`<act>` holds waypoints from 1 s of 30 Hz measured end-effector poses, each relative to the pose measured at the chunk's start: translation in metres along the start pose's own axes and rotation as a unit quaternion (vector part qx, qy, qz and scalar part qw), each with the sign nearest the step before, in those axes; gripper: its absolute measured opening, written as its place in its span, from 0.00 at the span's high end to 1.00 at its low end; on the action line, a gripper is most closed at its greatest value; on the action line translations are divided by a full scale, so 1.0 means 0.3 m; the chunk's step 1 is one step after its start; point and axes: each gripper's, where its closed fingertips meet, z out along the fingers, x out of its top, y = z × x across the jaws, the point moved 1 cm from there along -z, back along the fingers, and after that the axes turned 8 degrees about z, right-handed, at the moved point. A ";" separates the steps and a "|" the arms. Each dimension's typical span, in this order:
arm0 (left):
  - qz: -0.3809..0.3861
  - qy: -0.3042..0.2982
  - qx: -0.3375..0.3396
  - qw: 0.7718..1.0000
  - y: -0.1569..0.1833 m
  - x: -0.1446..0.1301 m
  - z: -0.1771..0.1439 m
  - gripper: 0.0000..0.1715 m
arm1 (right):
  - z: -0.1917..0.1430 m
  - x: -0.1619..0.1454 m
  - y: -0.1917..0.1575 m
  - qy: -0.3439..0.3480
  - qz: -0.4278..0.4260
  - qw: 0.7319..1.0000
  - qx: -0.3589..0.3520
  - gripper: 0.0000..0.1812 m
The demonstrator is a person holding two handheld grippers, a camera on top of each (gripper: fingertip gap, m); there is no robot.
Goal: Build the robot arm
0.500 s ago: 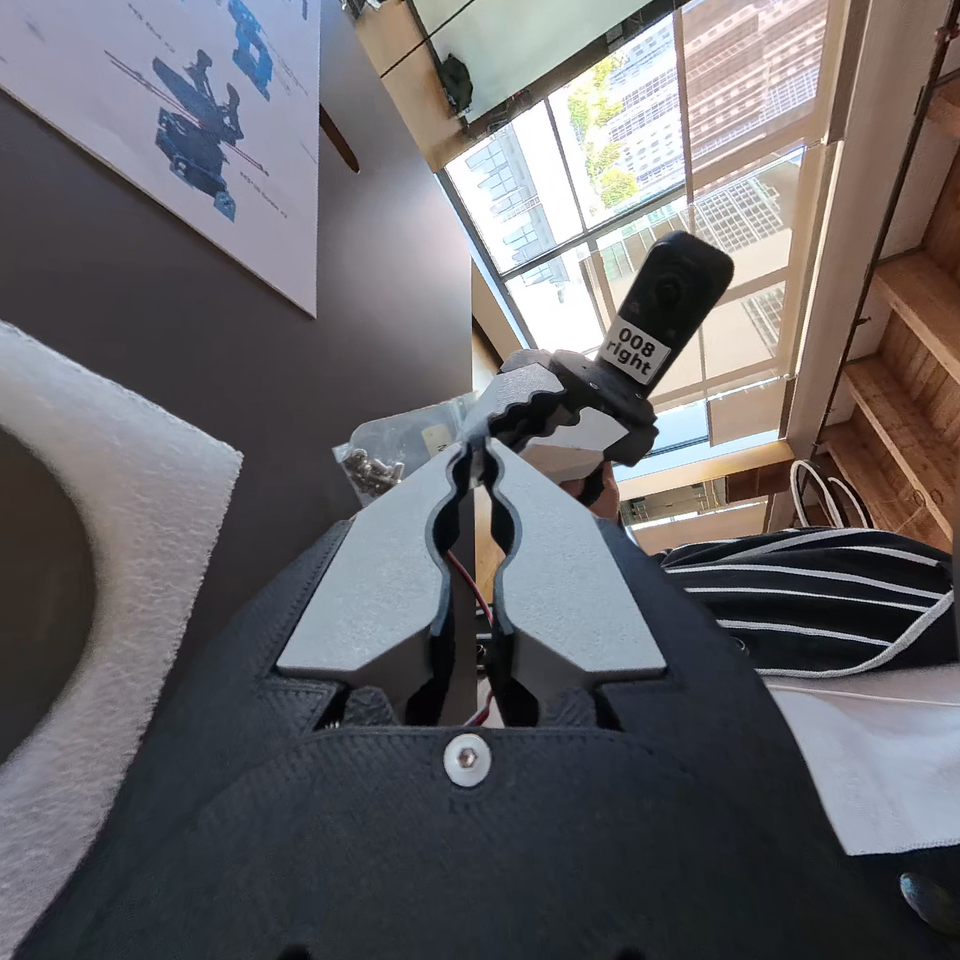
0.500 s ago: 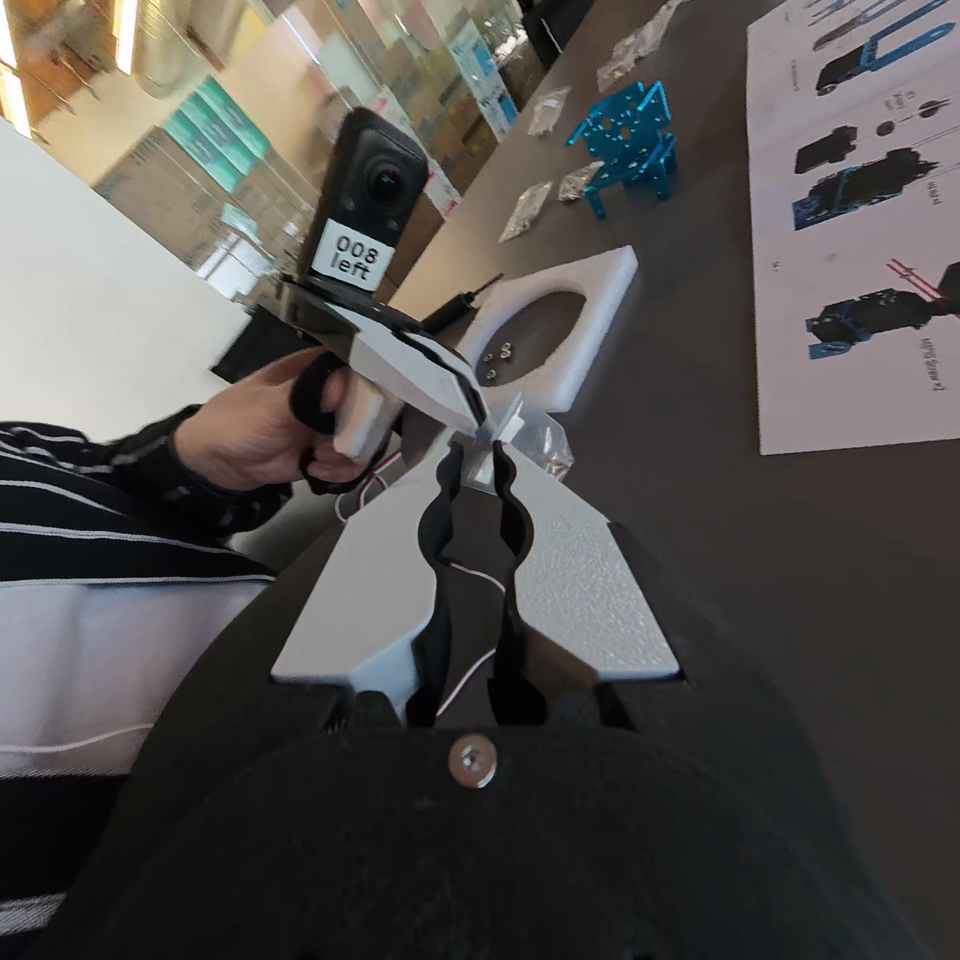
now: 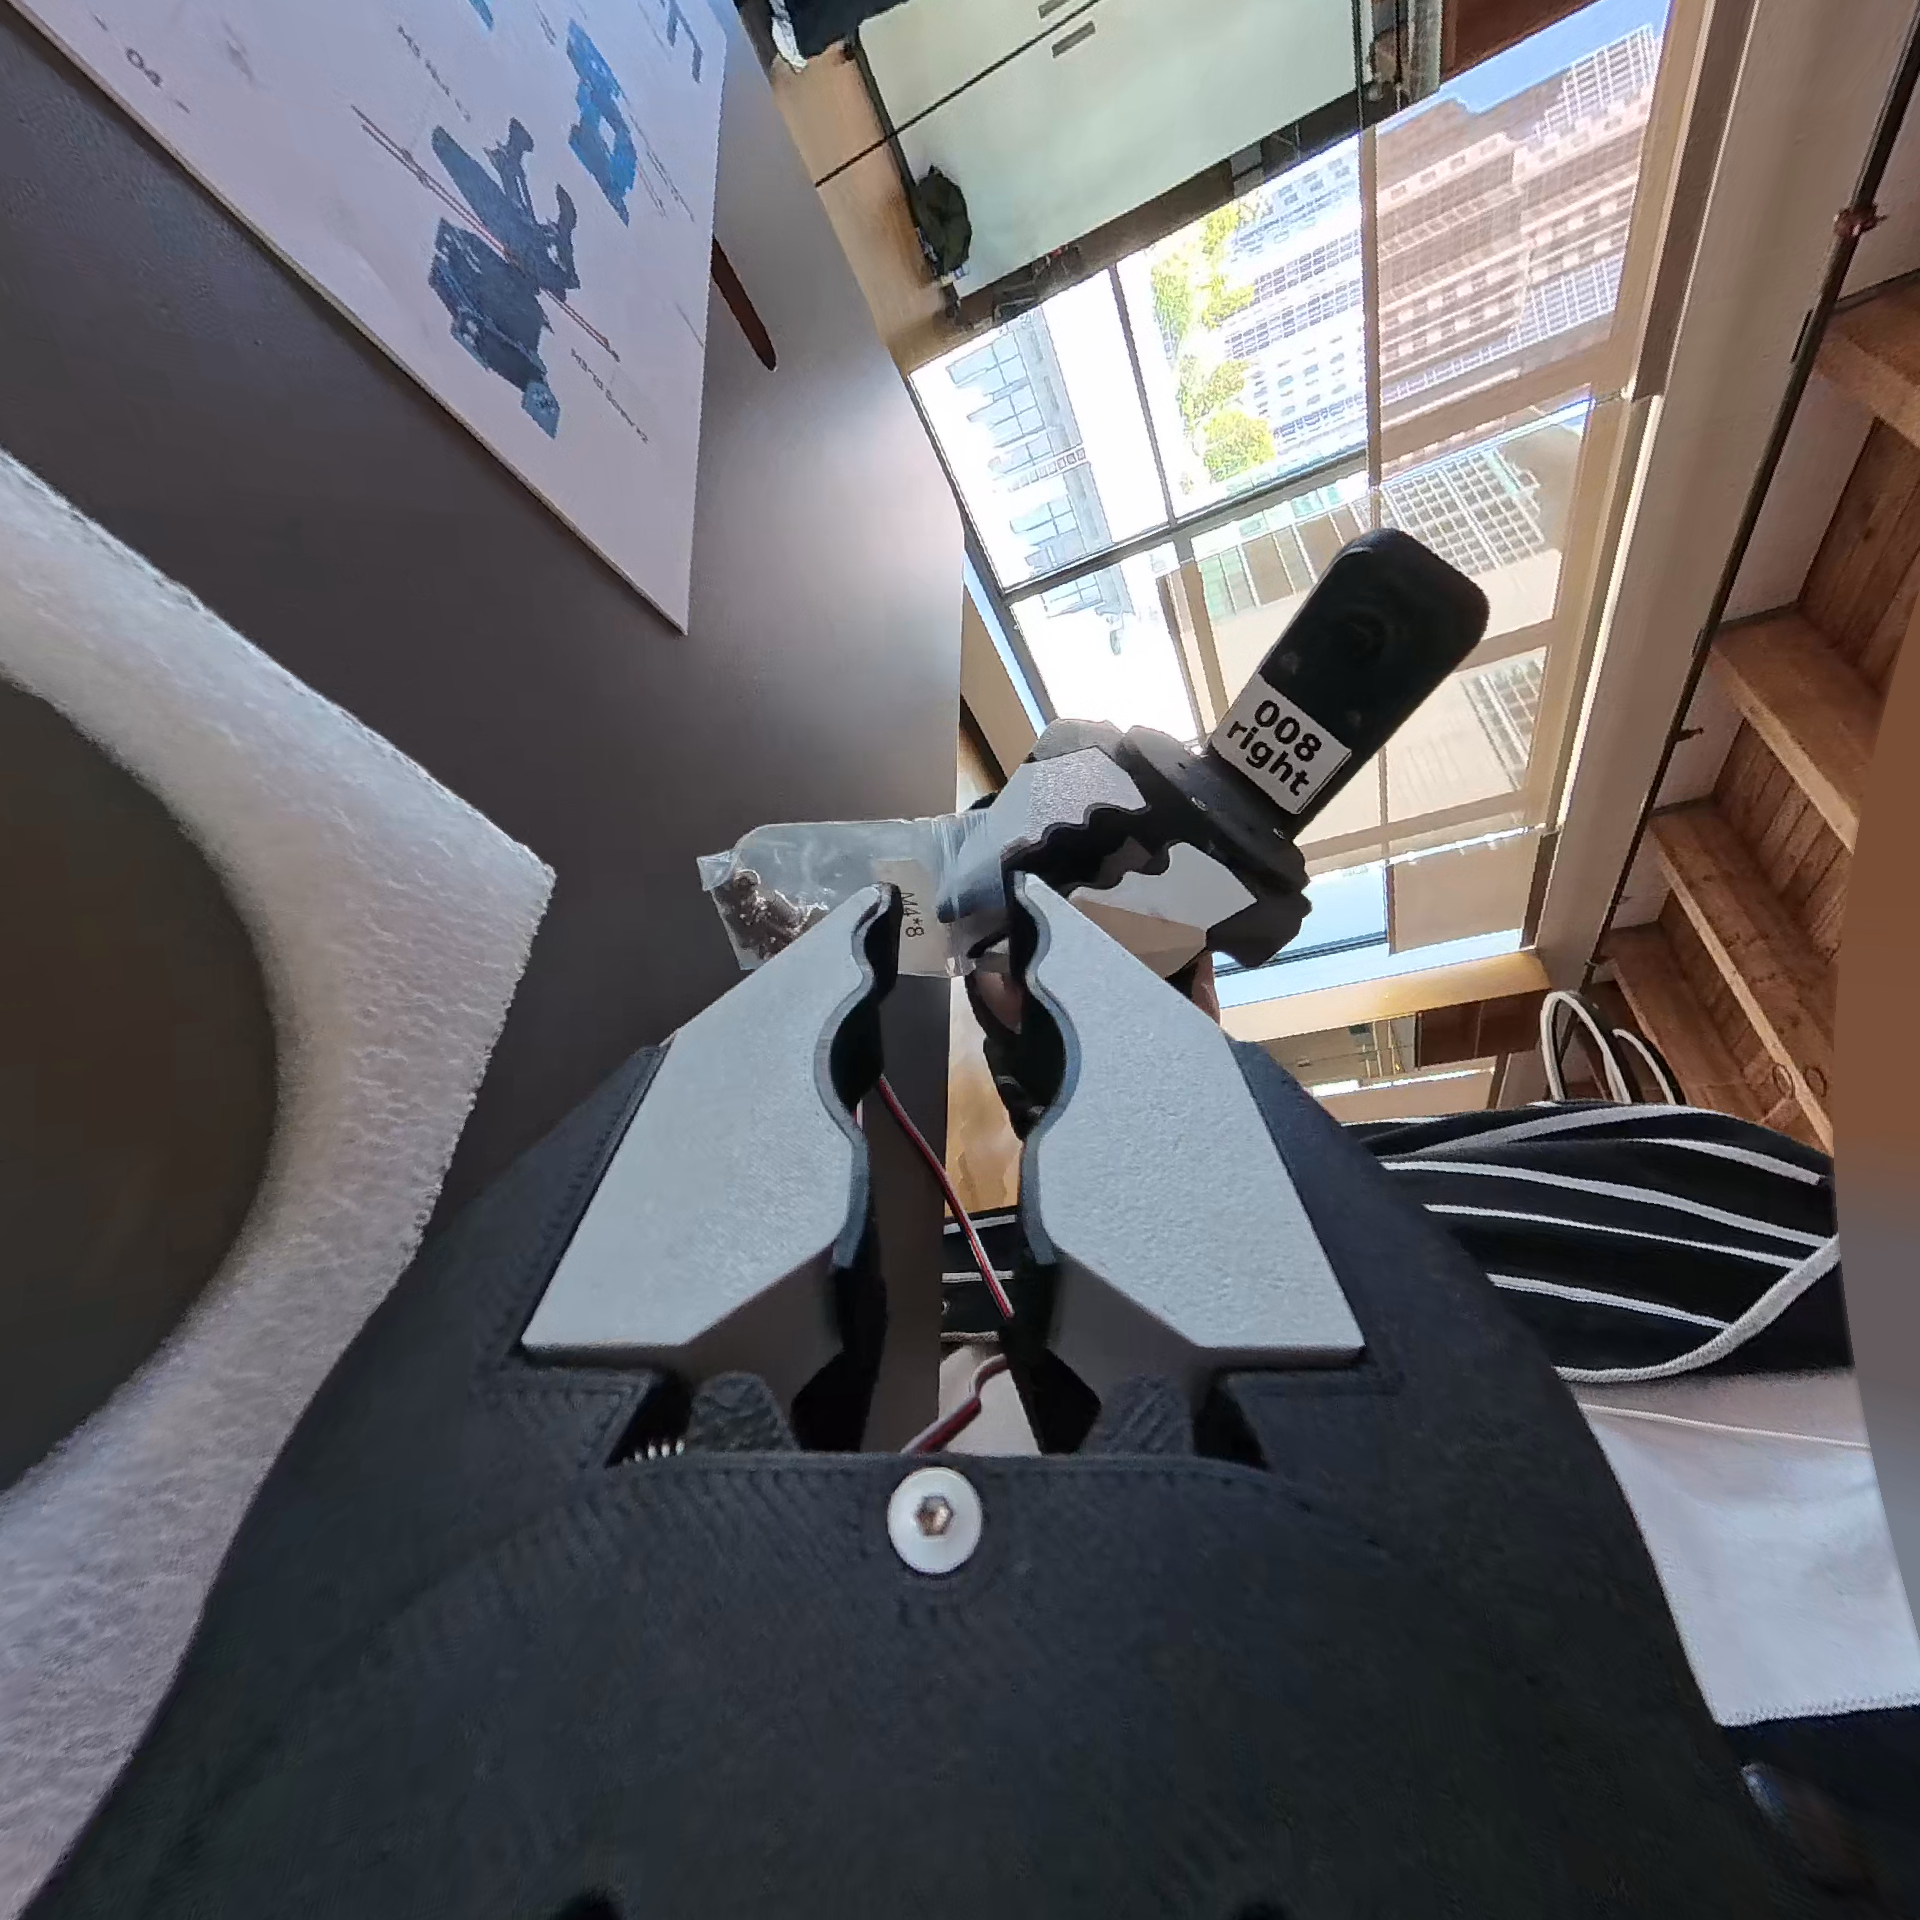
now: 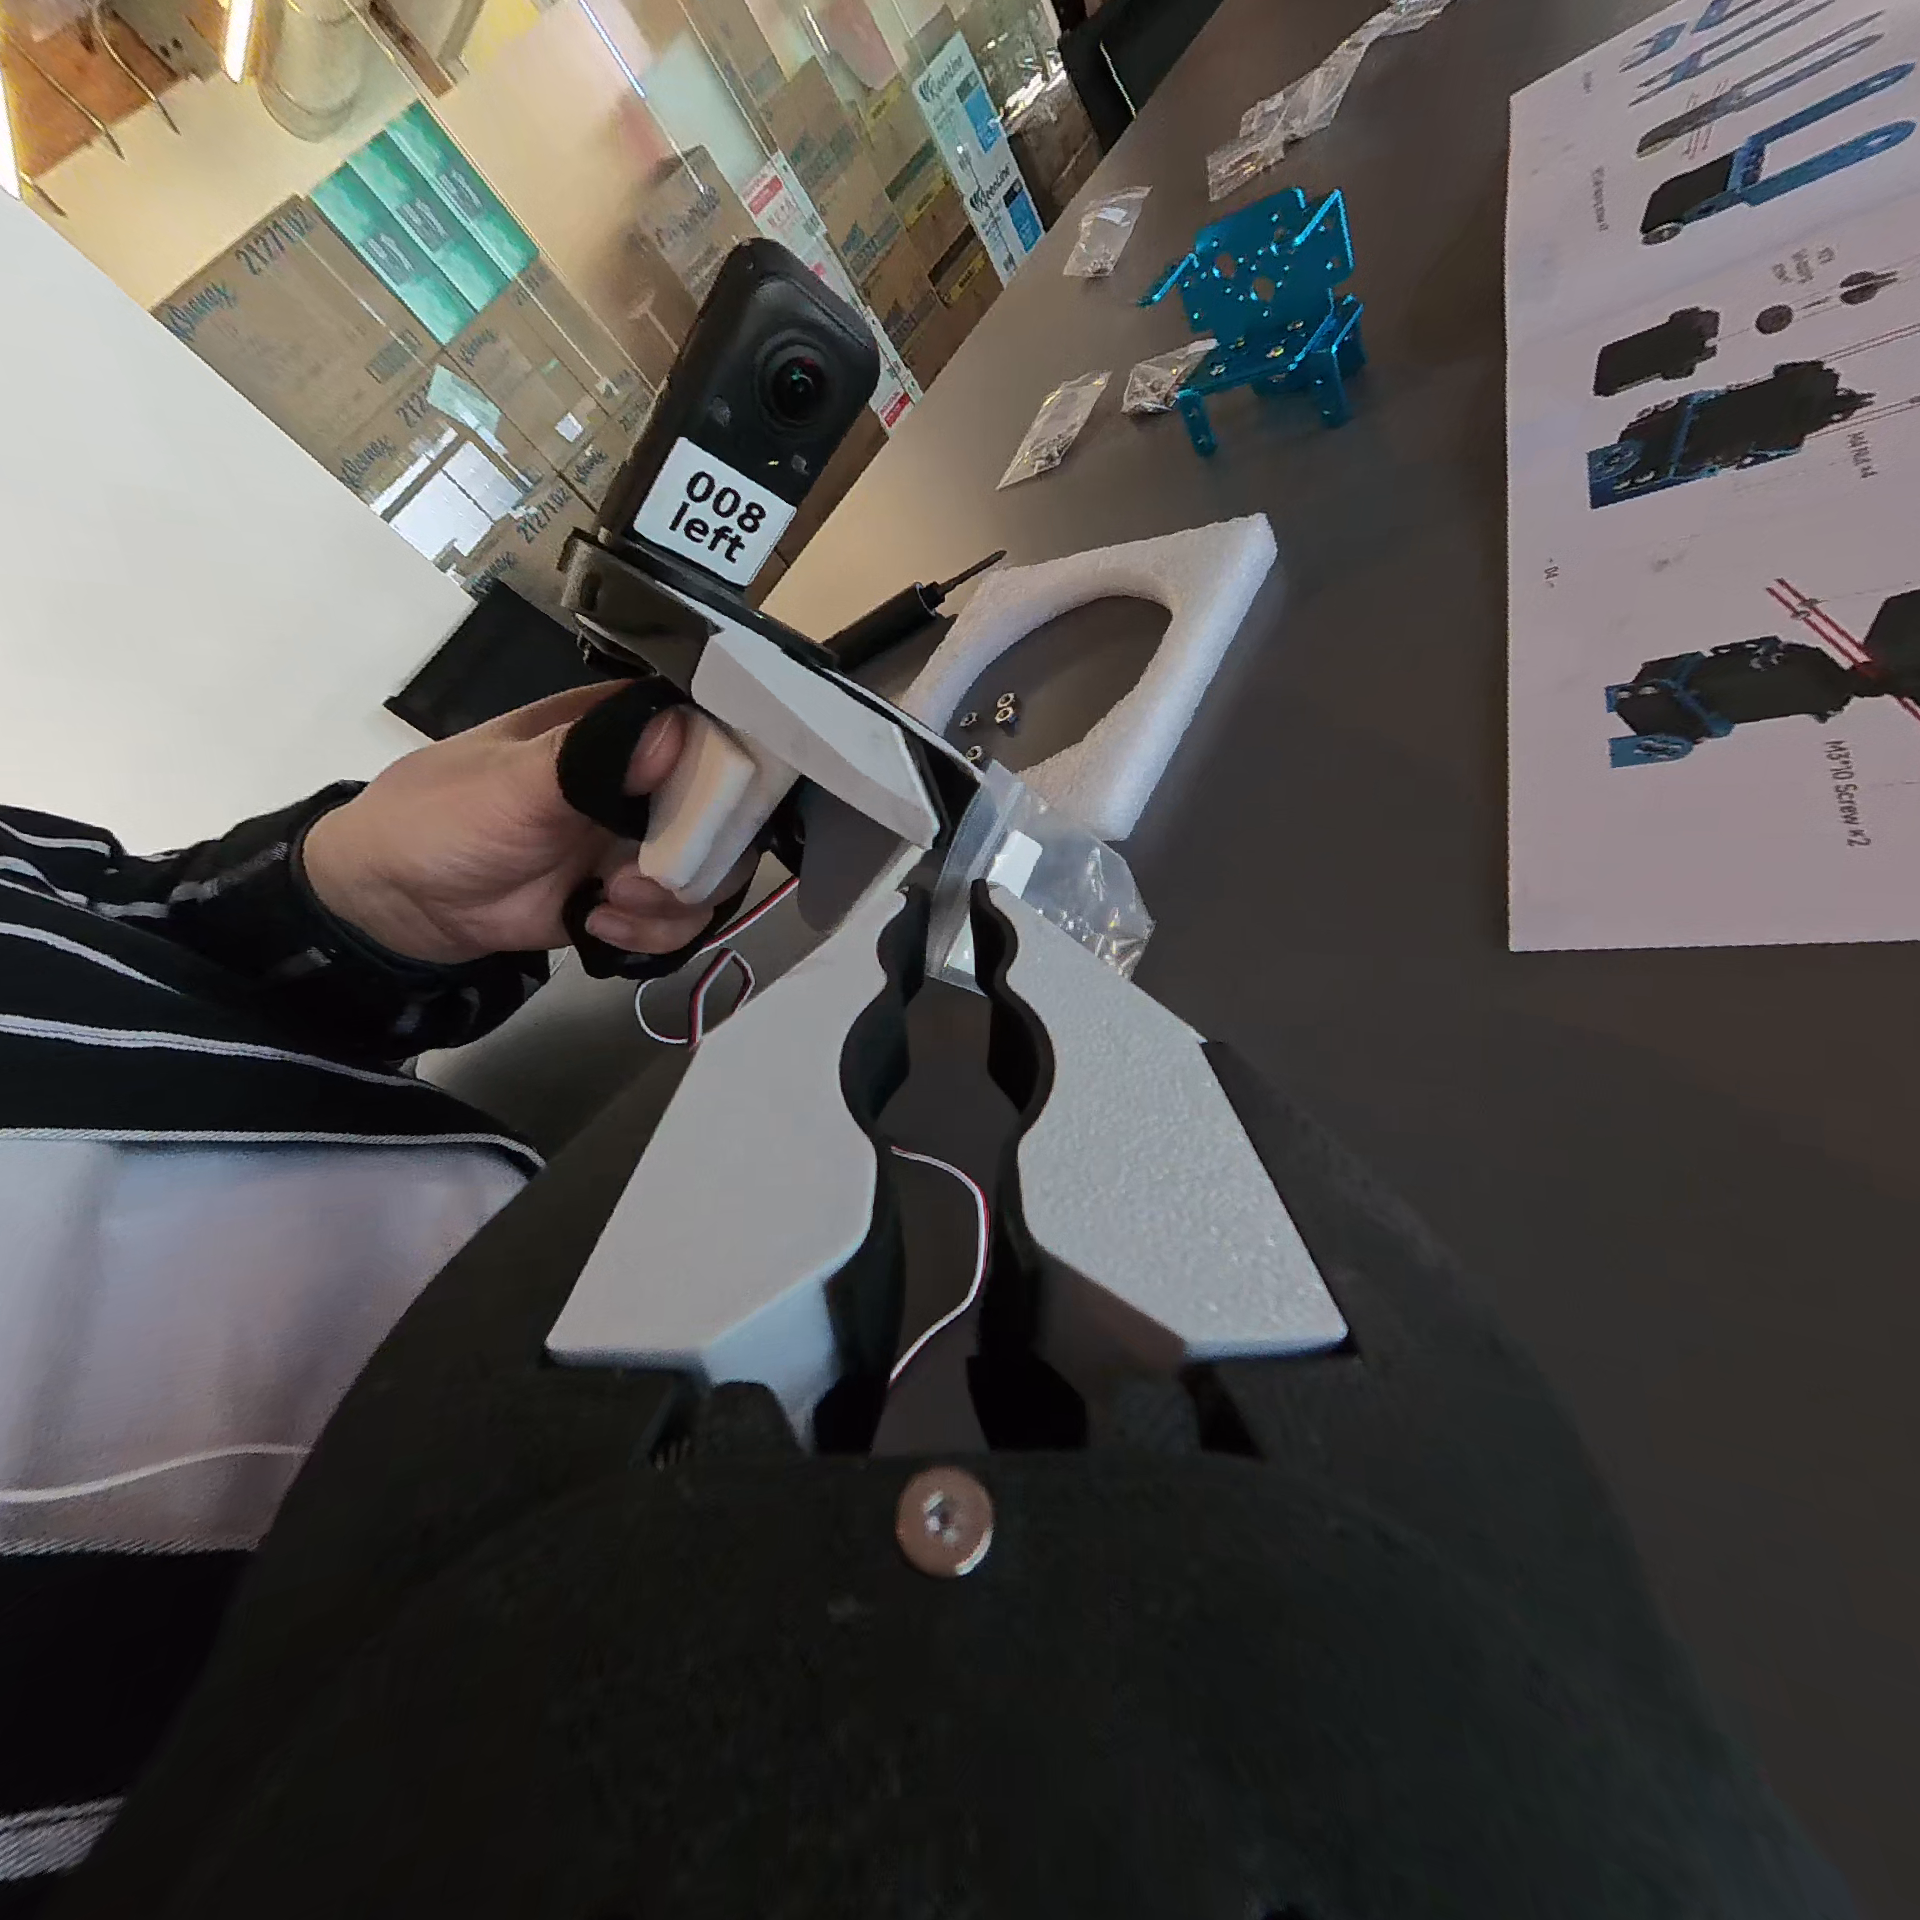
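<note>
- Your left gripper (image 3: 953, 899) has just let go: half a second ago its fingers were pressed together, and now they stand apart with a clear gap between the tips.
- The small clear bag (image 3: 821, 862) has not dropped out. Its white-labelled edge lies in that gap, against the inner face of one finger, but nothing is squeezing it there.
- Your right gripper (image 4: 948, 899) is as it was, its fingers clenched on the bag's upper strip, meeting the left gripper tip to tip.
- By my reading, the bag's weight now hangs from your right gripper alone.
- The bag is in the air just above the dark table (image 4: 1351, 1039), with the screws (image 3: 758, 914) gathered in its low corner.
- Just beyond the bag lies the white foam block (image 4: 1174, 592), with a few nuts (image 4: 992, 717) inside its cut-out.
- Farther off are the printed instruction sheet (image 4: 1714, 468), a blue metal bracket (image 4: 1268, 301) and more small bags, all well apart from both grippers.
</note>
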 end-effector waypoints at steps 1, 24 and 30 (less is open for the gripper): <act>0.001 0.000 0.003 1.000 -0.002 0.000 -0.001 0.89 | 0.001 0.000 0.000 0.000 -0.003 1.000 -0.001 0.96; 0.035 -0.008 0.008 0.999 0.011 0.008 0.015 0.93 | 0.006 0.016 -0.017 0.006 -0.029 1.000 0.002 0.93; 0.047 -0.014 -0.017 0.999 0.035 -0.006 0.023 1.00 | -0.045 0.051 -0.001 0.046 0.078 0.993 0.071 0.92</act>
